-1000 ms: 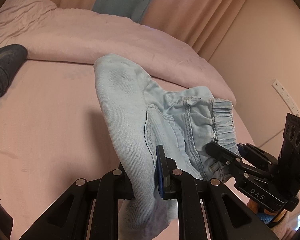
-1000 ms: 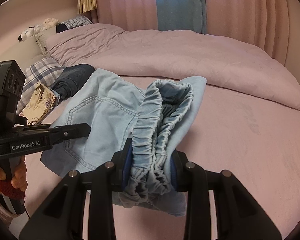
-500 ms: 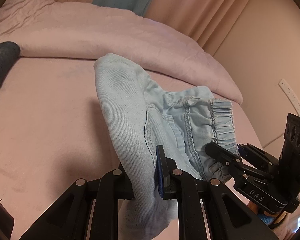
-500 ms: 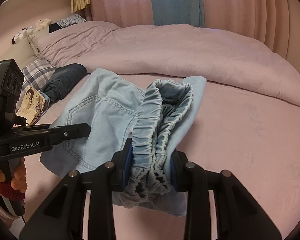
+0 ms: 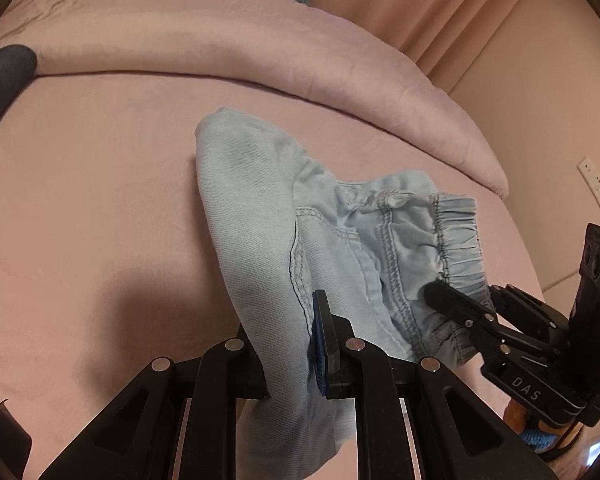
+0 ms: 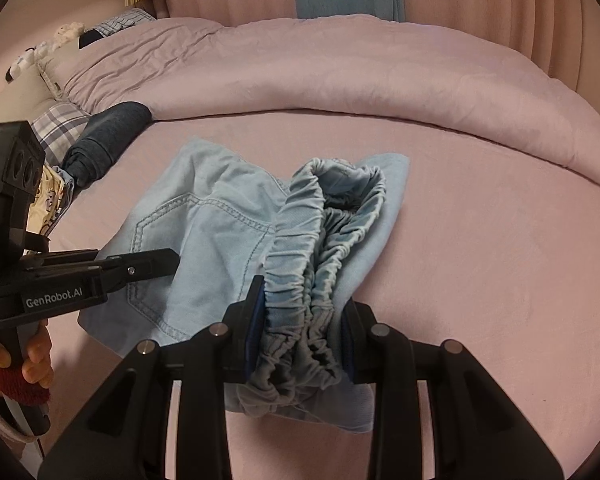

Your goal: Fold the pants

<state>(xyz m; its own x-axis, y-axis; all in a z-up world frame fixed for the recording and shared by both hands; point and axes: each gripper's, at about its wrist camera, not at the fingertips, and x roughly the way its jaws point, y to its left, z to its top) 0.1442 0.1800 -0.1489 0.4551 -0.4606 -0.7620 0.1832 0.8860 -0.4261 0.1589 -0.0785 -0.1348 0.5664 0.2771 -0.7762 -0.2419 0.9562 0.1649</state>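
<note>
Light blue denim pants [image 5: 260, 216] lie folded in a bundle on the pink bed [image 5: 80, 200]. My left gripper [image 5: 288, 344] is shut on a folded edge of the pants near me. My right gripper [image 6: 300, 328] is shut on the bunched elastic waistband [image 6: 312, 236]. The right gripper also shows at the right of the left wrist view [image 5: 460, 308], at the waistband. The left gripper also shows at the left of the right wrist view [image 6: 156, 260], at the pocket side of the pants [image 6: 204, 224].
A rolled pink duvet [image 6: 340, 68] runs across the far side of the bed. A folded dark garment [image 6: 104, 140] and plaid pillows [image 6: 60, 128] lie at the left. Curtains [image 5: 440, 12] and a wall with a socket [image 5: 598, 192] are at the right.
Both grippers have moved lower and further over the bed with the pants still held. The pants now sit closer to the sheet. The grips have not changed.
</note>
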